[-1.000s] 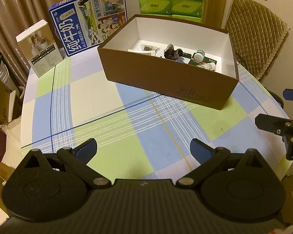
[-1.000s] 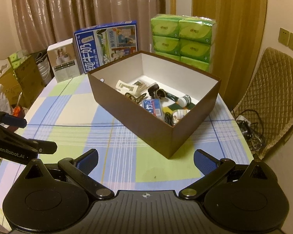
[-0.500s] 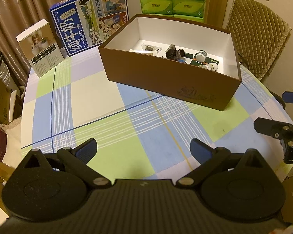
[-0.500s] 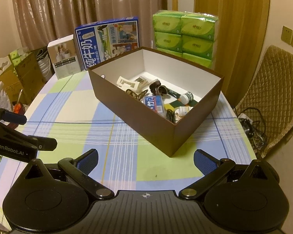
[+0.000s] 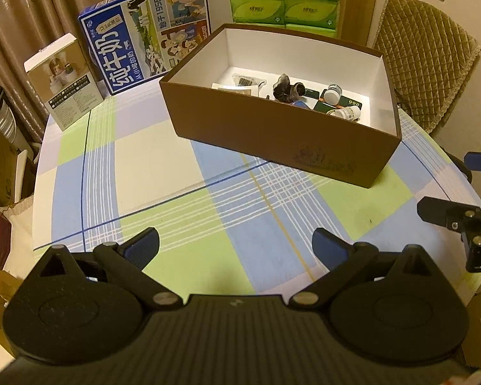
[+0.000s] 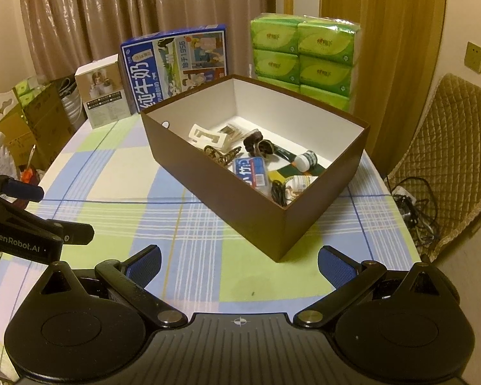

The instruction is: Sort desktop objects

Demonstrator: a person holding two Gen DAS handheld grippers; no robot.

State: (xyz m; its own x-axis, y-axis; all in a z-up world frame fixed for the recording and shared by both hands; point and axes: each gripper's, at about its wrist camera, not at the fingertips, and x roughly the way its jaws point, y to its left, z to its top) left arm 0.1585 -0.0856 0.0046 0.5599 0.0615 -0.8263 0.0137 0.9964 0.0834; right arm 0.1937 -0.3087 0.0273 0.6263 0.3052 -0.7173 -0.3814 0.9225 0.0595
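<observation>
The brown box sits on the far half of the table, open at the top, white inside, and the sorted things lie in it. I can see a cream hair claw at its left end, a bronze clip against the near wall, a dark brown lump in the middle, a blue-and-white pack beside that, a small white-capped bottle further right, a second bottle on dark green cards, and a black cord in the near corner. From my right view the box stands skewed, one corner toward me, its long axis running from near right to far left.

My left tongs are spread wide with nothing between them, above the bare checked cloth. My right tongs are spread just as wide and empty, near the box's front corner.

Behind the box stand a blue milk carton, a small white box and stacked green tissue packs. The cloth in front and to the left of the box is open. A quilted chair stands off the table's right edge.
</observation>
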